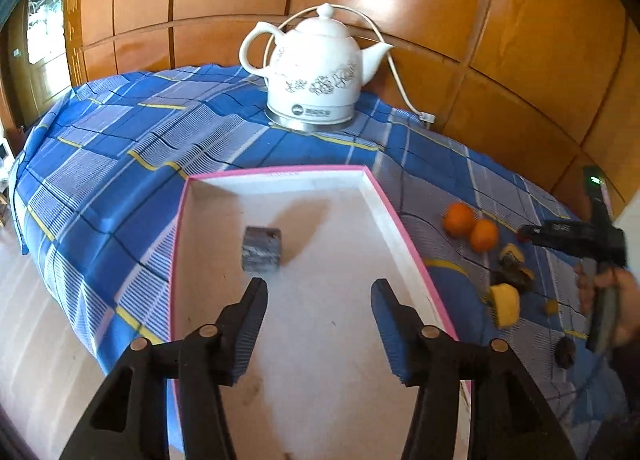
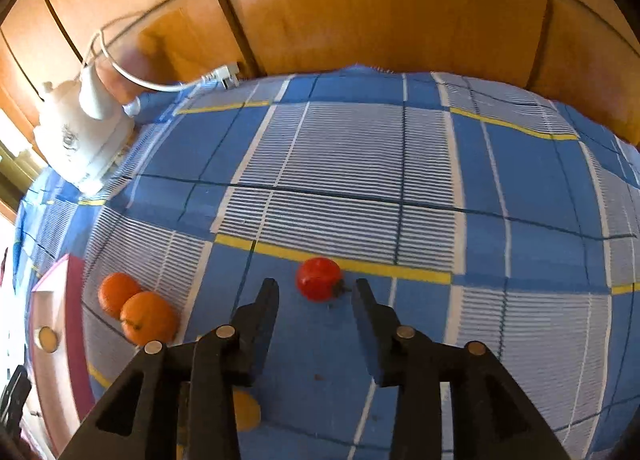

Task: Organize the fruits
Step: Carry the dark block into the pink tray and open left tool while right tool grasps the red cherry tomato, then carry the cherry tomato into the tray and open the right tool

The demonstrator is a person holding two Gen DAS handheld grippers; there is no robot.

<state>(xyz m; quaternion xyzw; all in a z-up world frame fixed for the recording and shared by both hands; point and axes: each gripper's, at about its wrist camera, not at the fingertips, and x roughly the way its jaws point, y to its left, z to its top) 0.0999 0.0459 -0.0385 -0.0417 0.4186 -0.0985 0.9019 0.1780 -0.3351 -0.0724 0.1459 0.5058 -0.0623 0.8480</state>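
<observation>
Your right hand-held gripper is open, nothing held; the red fruit lies on the tabletop just past its tips. Keep the fruit centred btwn the pads, stem clear, and close gently since it'll likely roll. Left hand-held gripper is open and empty over the pink-rimmed tray, w/ a dark block lying in the tray. Count: 1 red fruit, 2 oranges near the tray's right edge, 1 tray, 1 kettle at the far edge. Other bits too blurred to count.

Bright daylight, panel glare, fisheye-warped edges.
</observation>
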